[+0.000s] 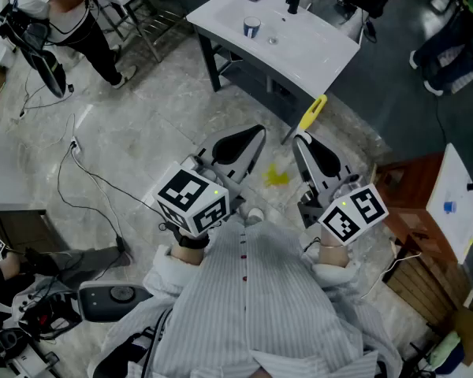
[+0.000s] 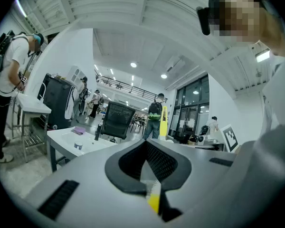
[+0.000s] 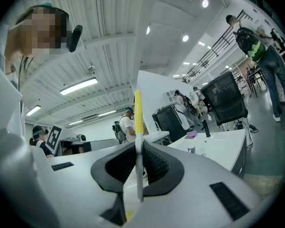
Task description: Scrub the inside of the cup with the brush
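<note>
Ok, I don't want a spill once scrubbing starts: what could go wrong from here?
1. The right gripper pinches the brush by a thin section, with its long yellow end sticking far out; it may pivot or slip under scrubbing pressure.
2. The cup stands free on the table, and the left gripper is shut, empty and away from it; unheld, the cup could slide or tip.

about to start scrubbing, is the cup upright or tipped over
Upright: in the head view the cup stands on the white table, round rim facing up.
</note>
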